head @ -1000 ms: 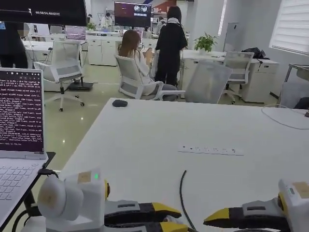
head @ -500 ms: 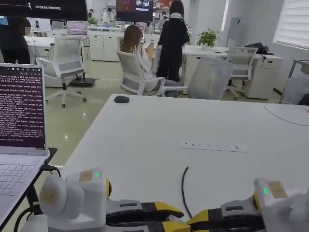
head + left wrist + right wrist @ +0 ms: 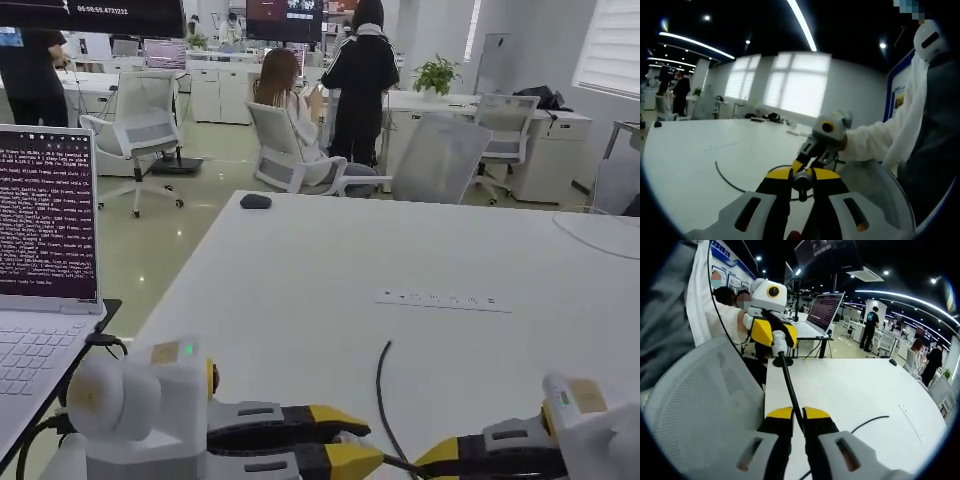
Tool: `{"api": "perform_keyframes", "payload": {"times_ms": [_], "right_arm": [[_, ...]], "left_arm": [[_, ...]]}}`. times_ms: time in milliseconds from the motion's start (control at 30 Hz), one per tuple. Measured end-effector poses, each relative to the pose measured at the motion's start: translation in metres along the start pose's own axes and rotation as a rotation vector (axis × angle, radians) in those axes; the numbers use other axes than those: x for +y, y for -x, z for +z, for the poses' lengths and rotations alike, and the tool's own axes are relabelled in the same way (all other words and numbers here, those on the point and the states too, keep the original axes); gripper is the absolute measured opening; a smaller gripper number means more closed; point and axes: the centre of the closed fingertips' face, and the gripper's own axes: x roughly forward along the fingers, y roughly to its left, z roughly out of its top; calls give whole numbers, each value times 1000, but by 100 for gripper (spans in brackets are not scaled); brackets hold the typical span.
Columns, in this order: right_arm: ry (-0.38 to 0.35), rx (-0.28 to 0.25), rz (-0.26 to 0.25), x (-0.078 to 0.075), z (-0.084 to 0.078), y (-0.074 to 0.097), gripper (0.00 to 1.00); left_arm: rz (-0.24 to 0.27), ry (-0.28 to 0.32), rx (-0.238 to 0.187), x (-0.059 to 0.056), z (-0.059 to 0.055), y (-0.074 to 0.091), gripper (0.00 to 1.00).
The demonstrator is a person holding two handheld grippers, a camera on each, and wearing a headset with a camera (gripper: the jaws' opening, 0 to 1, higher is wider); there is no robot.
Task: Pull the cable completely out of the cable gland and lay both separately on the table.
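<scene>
In the left gripper view a small grey cable gland (image 3: 801, 180) sits between my left gripper's (image 3: 801, 175) yellow tips, which are shut on it. The black cable (image 3: 787, 377) runs taut from the gland (image 3: 778, 346) to my right gripper (image 3: 798, 415), which is shut on it. In the head view both grippers hover low over the white table's (image 3: 300, 280) front edge, left gripper (image 3: 360, 442) facing right gripper (image 3: 430, 462) with a short gap. The cable's free end (image 3: 381, 375) lies curved on the table beyond them.
An open laptop (image 3: 45, 250) stands on a side stand at the left. A flush socket strip (image 3: 445, 299) and a dark mouse (image 3: 255, 201) lie farther back. A mesh chair back (image 3: 700, 405) is close behind the grippers. People and office chairs fill the room beyond.
The right gripper closed in on the left gripper's tips, then drew back to the right, leaving a short stretch of cable between them. The head camera tilted slightly.
</scene>
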Motion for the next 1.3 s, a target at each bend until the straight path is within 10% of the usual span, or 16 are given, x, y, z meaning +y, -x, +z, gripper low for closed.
{"api": "perform_keyframes", "payload": {"times_ms": [500,1300], "right_arm": [[-33,9,-5,-2,-15,8,5],[-111,242,-56,-37,-108,-24,6]], "left_arm": [[16,5,-3,-1,-2,-2,17],[80,39,-9,4,-13,15,17]]}}
